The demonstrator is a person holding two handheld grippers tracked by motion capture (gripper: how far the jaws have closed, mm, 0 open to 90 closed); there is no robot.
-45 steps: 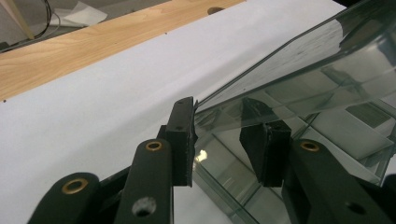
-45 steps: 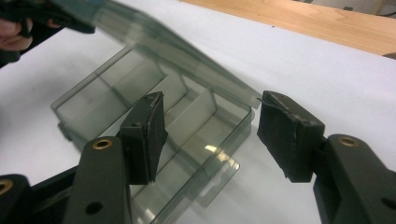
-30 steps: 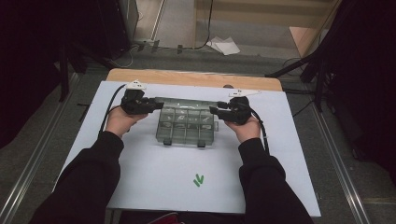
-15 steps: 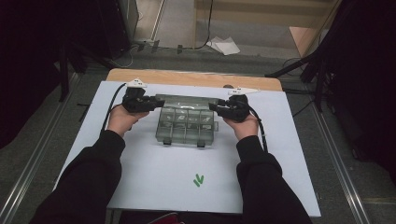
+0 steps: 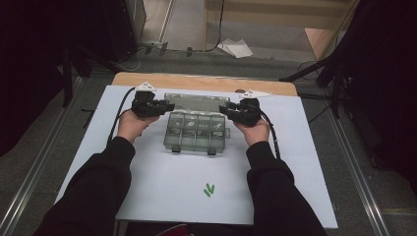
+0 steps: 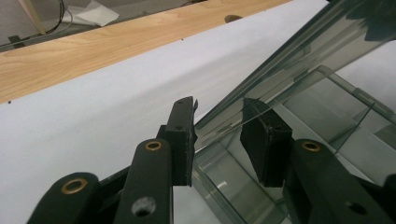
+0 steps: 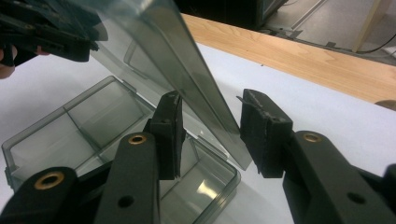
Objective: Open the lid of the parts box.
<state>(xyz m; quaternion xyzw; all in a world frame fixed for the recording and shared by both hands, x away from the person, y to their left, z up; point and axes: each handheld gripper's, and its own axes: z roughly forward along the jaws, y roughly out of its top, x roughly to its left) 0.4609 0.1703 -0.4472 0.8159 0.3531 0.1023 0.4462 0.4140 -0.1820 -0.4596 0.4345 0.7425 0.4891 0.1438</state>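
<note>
2 claws (image 5: 167, 105) (image 5: 223, 108), both apart, flank 1 box lid (image 5: 196, 102).

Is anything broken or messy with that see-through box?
Nothing looks broken or spilled. The clear box sits square on the white sheet, its lid tipped up at the back. The left gripper and right gripper each straddle a lid edge with jaws open. The one odd bit is a green mark on the sheet.

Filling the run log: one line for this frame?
box lid: raised | left gripper: open, astride lid edge | right gripper: open, astride lid edge | box: on mat
</note>
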